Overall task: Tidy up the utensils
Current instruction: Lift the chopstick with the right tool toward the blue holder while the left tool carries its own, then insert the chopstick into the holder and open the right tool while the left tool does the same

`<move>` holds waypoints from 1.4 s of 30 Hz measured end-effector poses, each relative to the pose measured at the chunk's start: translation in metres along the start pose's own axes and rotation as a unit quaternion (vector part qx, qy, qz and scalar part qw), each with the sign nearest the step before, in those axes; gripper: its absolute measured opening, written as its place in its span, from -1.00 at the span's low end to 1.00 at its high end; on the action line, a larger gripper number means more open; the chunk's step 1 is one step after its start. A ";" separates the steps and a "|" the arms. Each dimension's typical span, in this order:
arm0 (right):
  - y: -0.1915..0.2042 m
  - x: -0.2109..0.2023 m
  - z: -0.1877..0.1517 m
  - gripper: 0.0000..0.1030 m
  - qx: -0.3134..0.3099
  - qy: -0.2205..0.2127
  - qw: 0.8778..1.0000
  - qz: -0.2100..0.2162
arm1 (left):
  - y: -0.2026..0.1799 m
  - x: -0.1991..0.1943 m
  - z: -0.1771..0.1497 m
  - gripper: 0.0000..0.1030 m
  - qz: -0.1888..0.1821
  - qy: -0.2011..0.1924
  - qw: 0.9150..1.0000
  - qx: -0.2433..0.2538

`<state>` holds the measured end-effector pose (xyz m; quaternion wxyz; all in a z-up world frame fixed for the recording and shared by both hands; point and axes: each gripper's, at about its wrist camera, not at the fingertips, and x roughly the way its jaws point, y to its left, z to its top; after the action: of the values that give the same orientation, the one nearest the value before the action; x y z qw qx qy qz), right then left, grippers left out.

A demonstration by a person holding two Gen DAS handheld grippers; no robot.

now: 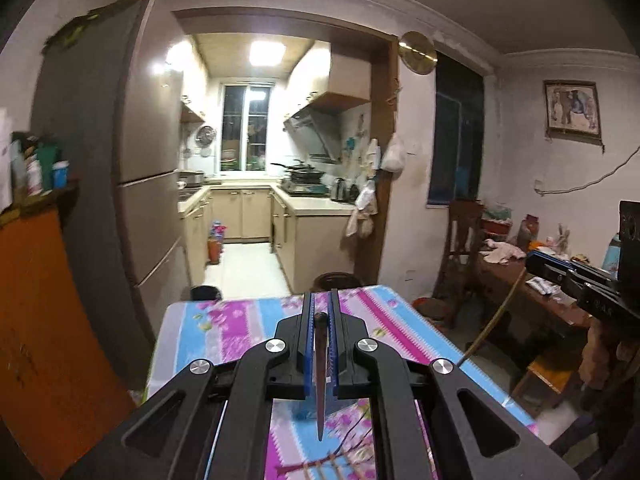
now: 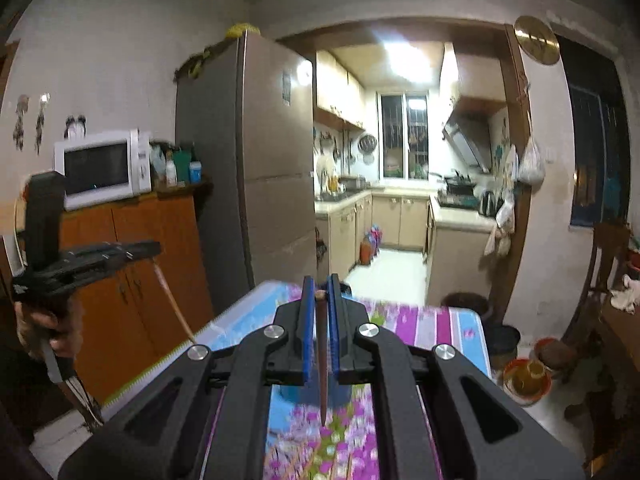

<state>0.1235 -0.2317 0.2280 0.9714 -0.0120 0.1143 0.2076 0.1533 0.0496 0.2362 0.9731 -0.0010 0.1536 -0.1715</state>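
Note:
My left gripper (image 1: 320, 304) is shut on a dark brown chopstick (image 1: 321, 376) that hangs tip down between the blue pads, above the flowered tablecloth (image 1: 240, 332). My right gripper (image 2: 320, 288) is shut on a second dark brown chopstick (image 2: 322, 360), also tip down above the tablecloth (image 2: 452, 328). The right gripper also shows at the right edge of the left wrist view (image 1: 576, 276) with its chopstick (image 1: 496, 316) slanting down. The left gripper shows at the left of the right wrist view (image 2: 96, 256) with its chopstick (image 2: 172, 300) slanting down.
A tall fridge (image 2: 256, 168) and an orange cabinet (image 2: 132, 272) with a microwave (image 2: 104, 168) stand left of the table. The kitchen doorway (image 1: 256, 240) lies ahead. A cluttered side table (image 1: 532, 280), a wooden chair (image 1: 460, 248) and bowls on the floor (image 2: 524, 380) are at the right.

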 end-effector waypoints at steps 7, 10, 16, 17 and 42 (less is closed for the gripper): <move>-0.008 0.056 0.047 -0.90 -0.002 0.005 1.000 -0.003 | -0.014 0.070 0.060 -0.85 -0.007 0.005 1.000 0.011; -0.017 0.089 0.047 -0.90 0.010 0.021 1.000 -0.003 | -0.014 0.107 0.061 -0.85 -0.004 0.020 1.000 0.005; -0.033 0.147 0.027 -0.90 0.027 0.060 0.998 -0.015 | -0.002 0.168 0.046 -0.85 0.020 0.049 0.999 0.012; -0.037 0.157 0.022 -0.90 0.031 0.070 0.997 -0.015 | 0.000 0.176 0.042 -0.85 0.023 0.054 0.998 0.012; -0.060 0.269 -0.026 -0.42 0.100 0.196 0.975 -0.031 | 0.053 0.263 -0.015 -0.33 0.068 0.142 0.986 -0.057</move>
<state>0.3806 -0.1803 0.1400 0.9325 0.0410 0.3220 0.1585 0.4020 0.0118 0.1406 0.9492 -0.0213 0.2996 -0.0940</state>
